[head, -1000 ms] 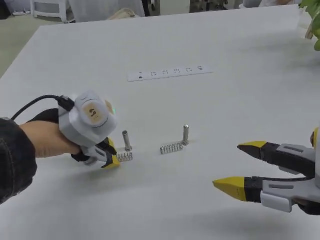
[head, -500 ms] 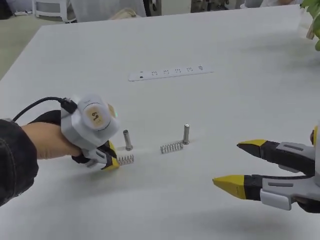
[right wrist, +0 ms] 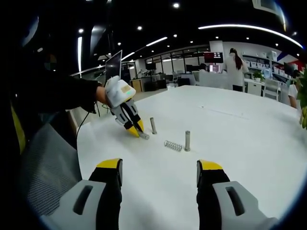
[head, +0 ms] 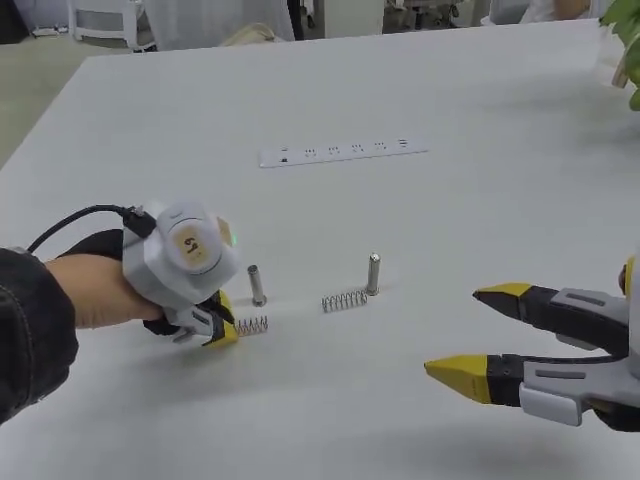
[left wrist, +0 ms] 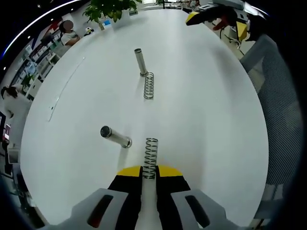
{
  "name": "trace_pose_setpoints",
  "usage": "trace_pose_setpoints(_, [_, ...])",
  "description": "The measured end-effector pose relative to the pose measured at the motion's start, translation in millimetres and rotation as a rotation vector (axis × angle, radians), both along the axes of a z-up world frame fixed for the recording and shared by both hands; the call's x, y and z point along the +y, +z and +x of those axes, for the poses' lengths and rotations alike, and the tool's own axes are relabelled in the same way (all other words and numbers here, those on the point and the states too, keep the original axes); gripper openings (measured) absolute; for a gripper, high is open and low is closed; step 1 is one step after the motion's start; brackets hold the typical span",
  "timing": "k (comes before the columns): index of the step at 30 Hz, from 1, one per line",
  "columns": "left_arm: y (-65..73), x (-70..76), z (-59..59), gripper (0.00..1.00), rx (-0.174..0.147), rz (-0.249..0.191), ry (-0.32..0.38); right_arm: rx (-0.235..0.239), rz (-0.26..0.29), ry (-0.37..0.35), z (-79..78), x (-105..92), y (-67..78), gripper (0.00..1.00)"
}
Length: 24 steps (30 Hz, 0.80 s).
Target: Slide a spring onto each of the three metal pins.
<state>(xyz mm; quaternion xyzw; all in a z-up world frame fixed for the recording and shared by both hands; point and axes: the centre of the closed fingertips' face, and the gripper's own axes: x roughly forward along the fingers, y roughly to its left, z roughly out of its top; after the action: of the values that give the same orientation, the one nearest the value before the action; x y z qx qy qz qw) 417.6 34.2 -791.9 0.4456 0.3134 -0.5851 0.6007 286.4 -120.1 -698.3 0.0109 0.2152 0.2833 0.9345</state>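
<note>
Two metal pins stand upright on the white table: one point(head: 257, 285) near my left gripper, the other point(head: 373, 273) further right. A spring point(head: 344, 299) lies flat beside the right pin. My left gripper point(head: 226, 331) is shut on one end of a second spring point(head: 252, 324), which sticks out ahead just below the left pin point(left wrist: 114, 136); the spring point(left wrist: 150, 157) shows clamped between the yellow fingertips. My right gripper point(head: 470, 332) hovers open at the lower right with nothing between its fingers, facing the pins point(right wrist: 187, 140) and the loose spring point(right wrist: 172, 145).
A white power strip point(head: 343, 150) lies further back on the table point(head: 450, 100). Green plant leaves point(head: 630, 50) reach in at the right edge. People and desks stand in the office behind, seen in the right gripper view.
My left gripper has shifted slightly down and tilted, holding the spring. The right gripper has stayed still.
</note>
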Motion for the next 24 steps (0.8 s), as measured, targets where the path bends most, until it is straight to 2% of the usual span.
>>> trace_pose_setpoints(12, [10.1,-0.6,-4.1,0.03,0.004,-0.026,-0.001,-0.006,-0.007,0.014,1.2,2.7,3.3,0.6])
trace_pose_setpoints(24, [27.5,-0.1,-20.1,0.02,0.013,-0.069,0.005,-0.029,-0.018,0.037,0.7,9.2,14.2,0.6])
